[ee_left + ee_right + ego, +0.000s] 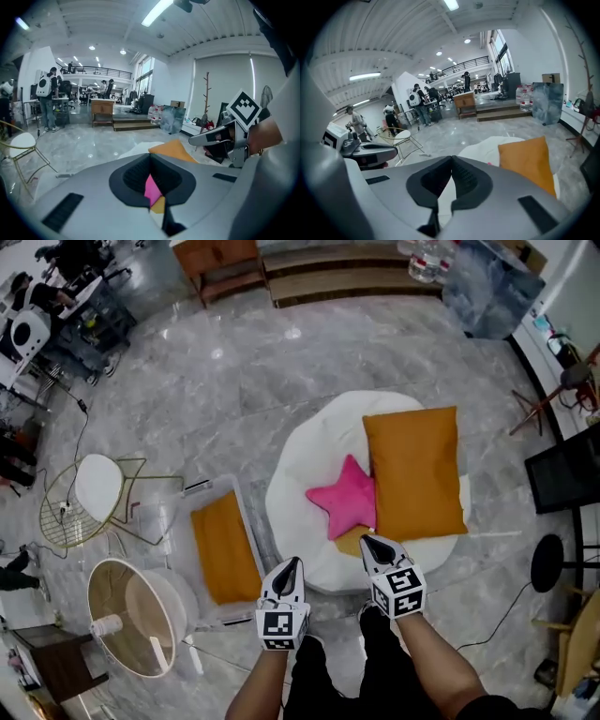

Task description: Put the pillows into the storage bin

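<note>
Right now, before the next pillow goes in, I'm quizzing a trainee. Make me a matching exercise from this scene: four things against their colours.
Things:
1. star pillow
2. beanbag
3. bin
4. big pillow

Colours:
a. white
b. orange
c. pink
d. clear

Pairs: 1-c; 2-a; 3-d; 4-b

Two large orange pillows (414, 470) (225, 547), one pink star pillow (345, 498), one storage bin (247, 512).
</note>
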A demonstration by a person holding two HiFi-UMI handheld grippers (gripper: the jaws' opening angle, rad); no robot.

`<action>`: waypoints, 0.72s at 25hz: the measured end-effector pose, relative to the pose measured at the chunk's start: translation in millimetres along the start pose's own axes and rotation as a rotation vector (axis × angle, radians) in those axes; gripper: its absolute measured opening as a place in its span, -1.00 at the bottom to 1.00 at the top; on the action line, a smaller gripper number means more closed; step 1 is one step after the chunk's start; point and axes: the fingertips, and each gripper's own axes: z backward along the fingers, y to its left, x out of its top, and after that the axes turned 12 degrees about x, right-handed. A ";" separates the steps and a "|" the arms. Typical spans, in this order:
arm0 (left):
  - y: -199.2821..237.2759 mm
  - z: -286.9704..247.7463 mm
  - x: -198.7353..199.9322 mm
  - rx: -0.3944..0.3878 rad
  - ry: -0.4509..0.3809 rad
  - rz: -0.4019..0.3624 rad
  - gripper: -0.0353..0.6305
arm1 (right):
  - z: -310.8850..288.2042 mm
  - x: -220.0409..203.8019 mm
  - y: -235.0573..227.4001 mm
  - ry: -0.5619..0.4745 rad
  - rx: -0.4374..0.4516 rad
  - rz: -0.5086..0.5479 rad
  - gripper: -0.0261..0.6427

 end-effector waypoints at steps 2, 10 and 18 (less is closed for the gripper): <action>-33.1 -17.9 3.6 -0.037 0.003 -0.017 -0.85 | 24.8 -6.1 -34.8 -0.001 -0.043 -0.016 -0.88; -159.5 -85.8 11.9 -0.191 0.030 -0.091 -0.85 | 113.9 -27.3 -158.5 -0.029 -0.207 -0.096 -0.88; -259.0 -156.9 10.6 -0.309 0.045 -0.158 -0.85 | 147.2 -69.8 -260.0 -0.015 -0.248 -0.202 -0.03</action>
